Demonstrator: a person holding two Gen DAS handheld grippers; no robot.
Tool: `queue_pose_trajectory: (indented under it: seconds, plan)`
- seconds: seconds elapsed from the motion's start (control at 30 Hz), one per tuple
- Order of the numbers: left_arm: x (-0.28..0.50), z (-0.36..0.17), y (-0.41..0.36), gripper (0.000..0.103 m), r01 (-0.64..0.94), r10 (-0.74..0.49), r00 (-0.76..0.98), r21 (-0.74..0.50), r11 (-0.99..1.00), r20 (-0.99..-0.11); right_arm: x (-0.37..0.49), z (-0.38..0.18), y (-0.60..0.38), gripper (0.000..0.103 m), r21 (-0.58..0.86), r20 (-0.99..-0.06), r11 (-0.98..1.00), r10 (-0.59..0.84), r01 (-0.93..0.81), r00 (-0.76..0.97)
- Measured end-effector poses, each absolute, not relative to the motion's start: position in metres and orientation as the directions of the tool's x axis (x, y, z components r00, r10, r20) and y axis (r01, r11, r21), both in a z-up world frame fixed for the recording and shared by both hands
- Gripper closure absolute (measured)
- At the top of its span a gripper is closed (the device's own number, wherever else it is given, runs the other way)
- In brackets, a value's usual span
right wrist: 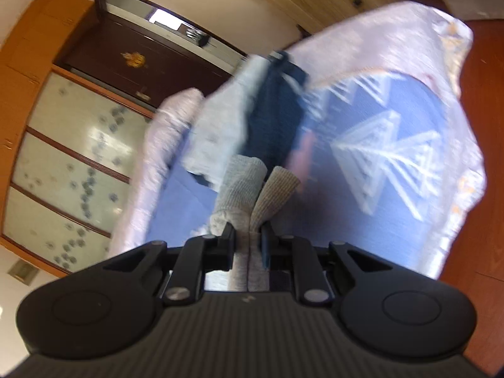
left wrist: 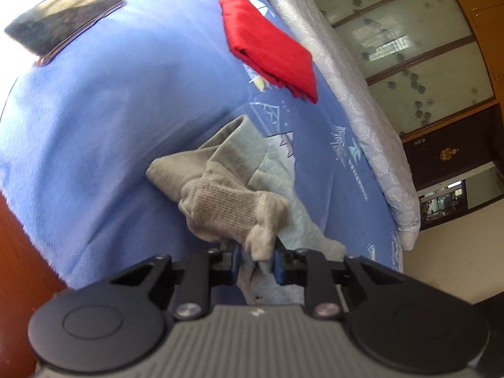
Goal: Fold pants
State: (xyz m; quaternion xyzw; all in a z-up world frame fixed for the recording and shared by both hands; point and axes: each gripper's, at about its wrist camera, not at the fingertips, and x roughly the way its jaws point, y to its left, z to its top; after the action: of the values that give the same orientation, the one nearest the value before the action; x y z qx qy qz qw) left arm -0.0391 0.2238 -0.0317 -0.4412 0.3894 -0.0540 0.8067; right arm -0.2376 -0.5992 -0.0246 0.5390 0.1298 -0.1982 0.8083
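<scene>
On the bed's blue blanket [left wrist: 94, 110], only the left wrist view shows a folded red garment [left wrist: 271, 44] near the quilted edge and a dark flat rectangle [left wrist: 60, 19] towards the far corner. Only the right view, blurred, shows a dark blue garment [right wrist: 277, 110] lying beyond the cuffs. The grey pants [left wrist: 226, 198] hang bunched from the left hand-held gripper [left wrist: 256, 260], clamped on a ribbed cuff. The right hand-held gripper [right wrist: 249, 239] is closed on two ribbed cuffs [right wrist: 261, 189] side by side
</scene>
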Motion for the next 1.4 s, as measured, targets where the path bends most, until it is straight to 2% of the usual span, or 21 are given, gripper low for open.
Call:
queue_pose_trajectory:
  seconds: [0.27, 0.4, 0.5, 0.57, 0.63, 0.73, 0.8, 0.83, 0.87, 0.9, 0.97, 1.03, 1.13, 1.27, 1.4]
  plan:
    - [0.028, 0.067, 0.234, 0.086, -0.071, -0.440, 0.791, -0.778, 0.625, -0.426, -0.159, 0.064, -0.598, 0.085, 0.845, -0.283, 0.422, -0.166, 0.328, 0.945]
    - [0.026, 0.119, 0.243, 0.086, 0.046, -0.416, 0.861, -0.769, 0.638, -0.294, -0.140, 0.104, -0.593, 0.085, 0.876, -0.145, 0.438, -0.165, 0.204, 0.976]
    - [0.011, 0.124, 0.254, 0.086, 0.065, -0.389, 0.884, -0.756, 0.651, -0.258, -0.143, 0.105, -0.586, 0.085, 0.886, -0.091, 0.439, -0.150, 0.149, 0.984]
    - [0.005, 0.107, 0.261, 0.086, 0.024, -0.373, 0.877, -0.748, 0.663, -0.302, -0.148, 0.087, -0.582, 0.085, 0.892, -0.113, 0.423, -0.138, 0.162, 0.984]
    - [0.000, 0.073, 0.269, 0.086, -0.062, -0.357, 0.848, -0.742, 0.668, -0.391, -0.153, 0.058, -0.578, 0.085, 0.895, -0.171, 0.394, -0.127, 0.208, 0.977]
    - [0.001, -0.003, 0.270, 0.086, -0.225, -0.335, 0.739, -0.683, 0.694, -0.584, -0.166, -0.011, -0.574, 0.085, 0.888, -0.329, 0.298, -0.121, 0.350, 0.937]
    - [0.002, -0.060, 0.269, 0.084, -0.359, -0.330, 0.623, -0.634, 0.685, -0.709, -0.175, -0.065, -0.574, 0.085, 0.848, -0.469, 0.216, -0.122, 0.485, 0.875]
    - [-0.004, -0.077, 0.270, 0.083, -0.374, -0.337, 0.626, -0.650, 0.661, -0.703, -0.180, -0.089, -0.573, 0.089, 0.815, -0.539, 0.177, -0.121, 0.553, 0.833]
    - [-0.015, -0.081, 0.273, 0.082, -0.362, -0.341, 0.669, -0.690, 0.627, -0.660, -0.190, -0.104, -0.573, 0.088, 0.851, -0.487, 0.155, -0.126, 0.502, 0.864]
    - [-0.019, -0.080, 0.274, 0.082, -0.369, -0.350, 0.669, -0.702, 0.609, -0.655, -0.197, -0.106, -0.573, 0.087, 0.873, -0.451, 0.139, -0.133, 0.467, 0.883]
    - [-0.030, -0.073, 0.278, 0.080, -0.383, -0.331, 0.682, -0.705, 0.597, -0.652, -0.193, -0.094, -0.571, 0.085, 0.843, -0.494, 0.174, -0.124, 0.509, 0.860]
    - [-0.037, -0.064, 0.281, 0.080, -0.380, -0.310, 0.687, -0.688, 0.618, -0.657, -0.186, -0.083, -0.573, 0.079, 0.814, -0.520, 0.228, -0.120, 0.533, 0.846]
    - [-0.055, -0.043, 0.287, 0.079, -0.374, -0.257, 0.735, -0.692, 0.618, -0.627, -0.189, -0.092, -0.577, 0.070, 0.850, -0.499, 0.138, -0.099, 0.508, 0.861]
    - [-0.054, -0.012, 0.276, 0.079, -0.295, -0.264, 0.775, -0.697, 0.654, -0.575, -0.190, -0.091, -0.571, 0.069, 0.838, -0.506, 0.174, -0.109, 0.517, 0.856]
    - [-0.033, 0.010, 0.231, 0.079, -0.162, -0.343, 0.759, -0.670, 0.724, -0.553, -0.187, -0.089, -0.565, 0.067, 0.823, -0.509, 0.220, -0.120, 0.523, 0.852]
